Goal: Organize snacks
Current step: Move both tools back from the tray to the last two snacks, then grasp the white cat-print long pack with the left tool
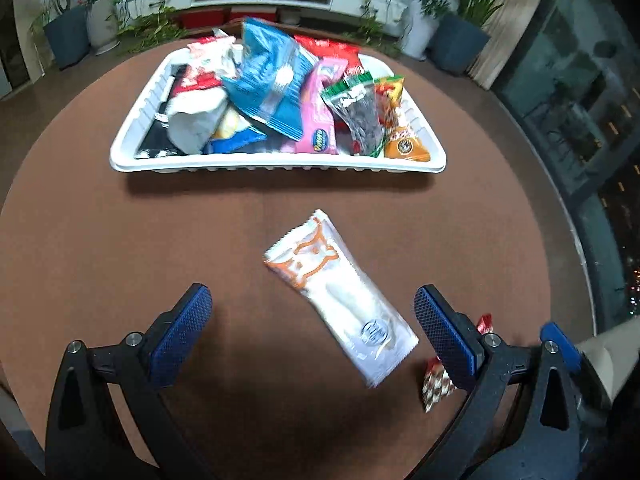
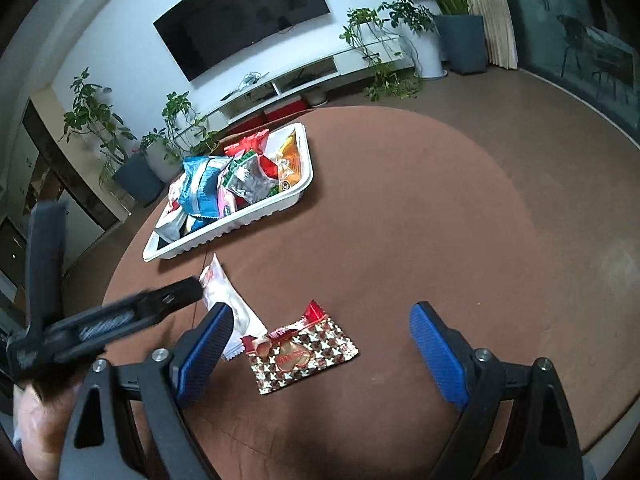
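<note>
the left gripper [image 1: 312,316] has its blue-padded fingers [image 1: 182,332] spread wide, holding nothing, with a white and orange snack packet [image 1: 340,300] lying flat on the brown bench [image 1: 120,240] between them. the right gripper [image 2: 320,344] is also spread wide and bare, a red and gold patterned candy packet [image 2: 300,354] lying on the bench between its fingers [image 2: 438,354], touching the white packet's end. farther off sits a white tray [image 1: 276,166] heaped with snack bags, a blue bag [image 1: 268,80] uppermost.
</note>
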A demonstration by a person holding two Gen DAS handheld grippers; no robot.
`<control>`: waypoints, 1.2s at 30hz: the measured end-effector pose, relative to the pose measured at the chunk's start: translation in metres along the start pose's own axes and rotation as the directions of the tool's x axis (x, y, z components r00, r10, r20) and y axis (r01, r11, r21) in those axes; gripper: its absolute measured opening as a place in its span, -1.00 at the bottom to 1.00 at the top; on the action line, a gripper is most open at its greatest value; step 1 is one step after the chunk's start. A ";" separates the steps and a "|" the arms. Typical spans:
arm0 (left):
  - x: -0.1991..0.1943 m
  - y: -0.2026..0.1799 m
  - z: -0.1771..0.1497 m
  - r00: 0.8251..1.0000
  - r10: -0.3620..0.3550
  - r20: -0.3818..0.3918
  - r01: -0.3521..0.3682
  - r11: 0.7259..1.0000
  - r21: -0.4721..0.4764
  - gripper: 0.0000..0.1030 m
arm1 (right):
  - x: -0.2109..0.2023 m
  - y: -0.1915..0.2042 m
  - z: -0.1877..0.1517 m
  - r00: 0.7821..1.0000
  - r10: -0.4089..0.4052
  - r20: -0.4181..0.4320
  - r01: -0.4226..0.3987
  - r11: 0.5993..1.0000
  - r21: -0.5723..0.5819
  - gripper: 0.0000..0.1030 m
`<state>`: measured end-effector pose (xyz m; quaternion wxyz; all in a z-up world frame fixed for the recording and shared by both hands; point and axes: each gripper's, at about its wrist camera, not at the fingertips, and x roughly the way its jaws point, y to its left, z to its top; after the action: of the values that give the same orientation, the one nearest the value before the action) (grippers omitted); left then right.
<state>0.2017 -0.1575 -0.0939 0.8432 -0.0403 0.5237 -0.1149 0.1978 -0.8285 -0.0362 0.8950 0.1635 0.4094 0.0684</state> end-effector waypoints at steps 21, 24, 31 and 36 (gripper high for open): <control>0.026 0.003 0.000 0.984 0.162 -0.074 -0.150 0.978 0.146 0.58 | -0.007 -0.006 -0.003 1.000 0.020 0.007 -0.020 0.999 -0.025 0.78; 0.022 0.011 -0.001 0.986 0.152 -0.066 -0.143 0.982 0.127 0.58 | -0.007 -0.002 -0.004 1.000 0.020 0.006 -0.019 0.999 -0.037 0.78; 0.027 0.002 0.003 0.993 0.108 -0.056 -0.095 0.976 0.197 0.15 | -0.007 0.000 -0.007 1.000 0.000 0.008 0.001 0.998 -0.056 0.78; 0.023 -0.001 -0.001 0.996 0.076 -0.048 -0.063 0.969 0.237 -0.33 | -0.002 0.007 -0.008 1.000 -0.017 0.003 0.017 0.996 -0.087 0.78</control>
<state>0.2103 -0.1641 -0.1142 0.8304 0.0815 0.5310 -0.1477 0.1901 -0.8203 -0.0375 0.9022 0.1209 0.4065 0.0786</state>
